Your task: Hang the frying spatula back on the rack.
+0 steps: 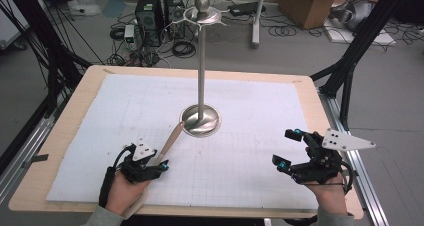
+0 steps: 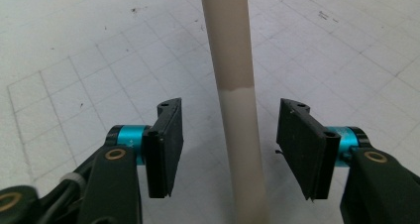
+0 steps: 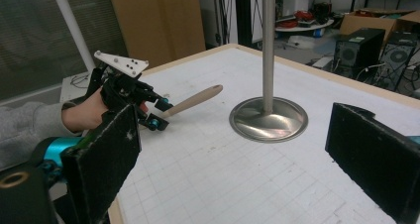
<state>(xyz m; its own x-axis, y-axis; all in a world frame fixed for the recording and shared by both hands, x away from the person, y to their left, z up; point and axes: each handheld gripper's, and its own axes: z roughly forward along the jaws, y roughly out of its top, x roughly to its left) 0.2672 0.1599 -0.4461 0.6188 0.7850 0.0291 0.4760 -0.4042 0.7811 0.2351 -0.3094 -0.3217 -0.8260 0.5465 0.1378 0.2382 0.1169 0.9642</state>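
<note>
A long beige rod point(image 1: 170, 138) runs from under my left hand toward the round base of a metal stand point(image 1: 201, 121). My left gripper point(image 1: 159, 161) straddles the rod. In the left gripper view the rod point(image 2: 233, 60) passes between the two black pads with a gap on each side, so the left gripper point(image 2: 230, 149) is open. My right gripper point(image 1: 286, 147) rests at the table's right front, open, with nothing between its jaws. The right gripper point(image 3: 237, 159) looks across at the left gripper point(image 3: 156, 112), the rod point(image 3: 195, 99) and the stand's base point(image 3: 268, 119).
White grid paper point(image 1: 250, 101) covers the wooden table point(image 1: 70, 136). The stand's thin pole point(image 1: 201, 61) rises at mid-table to a dish and ball point(image 1: 202, 8). Black frame struts point(image 1: 350, 61) flank the table. Computers, cables and cardboard boxes lie on the floor beyond.
</note>
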